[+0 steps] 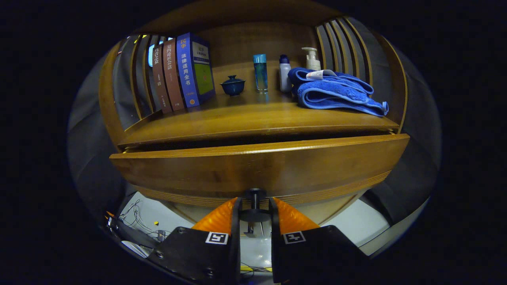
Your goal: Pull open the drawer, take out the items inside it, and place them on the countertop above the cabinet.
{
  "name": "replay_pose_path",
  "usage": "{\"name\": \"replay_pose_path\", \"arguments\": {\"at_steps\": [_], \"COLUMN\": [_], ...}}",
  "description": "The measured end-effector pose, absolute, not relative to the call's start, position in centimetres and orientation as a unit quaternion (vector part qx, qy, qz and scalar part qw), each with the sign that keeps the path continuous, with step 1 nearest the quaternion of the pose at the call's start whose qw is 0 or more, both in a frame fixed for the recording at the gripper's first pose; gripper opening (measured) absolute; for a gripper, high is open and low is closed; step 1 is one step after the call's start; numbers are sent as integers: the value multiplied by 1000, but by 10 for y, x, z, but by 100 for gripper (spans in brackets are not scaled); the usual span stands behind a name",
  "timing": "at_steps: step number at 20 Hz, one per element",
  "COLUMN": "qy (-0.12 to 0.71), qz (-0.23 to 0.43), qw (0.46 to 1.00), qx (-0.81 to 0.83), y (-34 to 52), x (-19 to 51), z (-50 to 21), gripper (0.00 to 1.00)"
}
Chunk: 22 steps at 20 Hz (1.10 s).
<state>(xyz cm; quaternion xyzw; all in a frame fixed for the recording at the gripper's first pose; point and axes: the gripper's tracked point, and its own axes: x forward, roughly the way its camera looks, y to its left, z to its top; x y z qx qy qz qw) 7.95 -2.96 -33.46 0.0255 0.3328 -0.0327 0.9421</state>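
**Fingers clamped on the drawer knob**

The gripper has its two wedge-shaped fingers closed narrow on the small dark round knob, one pressing each side. The knob sits on the drawer, a smooth, glossy wooden front pulled slightly out, with a dark gap above it. Over it lies the polished wooden countertop. On it stand upright hardback books, a squat lidded blue ceramic cup, a clear blue cylindrical bottle, a white bottle, a pump dispenser and a folded, plush blue towel.
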Motion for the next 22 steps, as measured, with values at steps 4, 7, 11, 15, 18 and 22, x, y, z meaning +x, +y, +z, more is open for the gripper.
{"name": "replay_pose_path", "arguments": {"at_steps": [4,7,11,15,18,22], "qy": [342,348,354,360,371,383], "qz": [-34,-38,-44,-43,-45,-46], "qw": [939,936,934,931,927,921], "qx": [27,29,31,33,34,47], "y": [-28,-27,-26,-23,-24,-25], "x": [44,15,-12,-34,-49,-67], "z": [-330,-326,-323,-322,-325,-327], "gripper": [35,35,35,35,35,35]}}
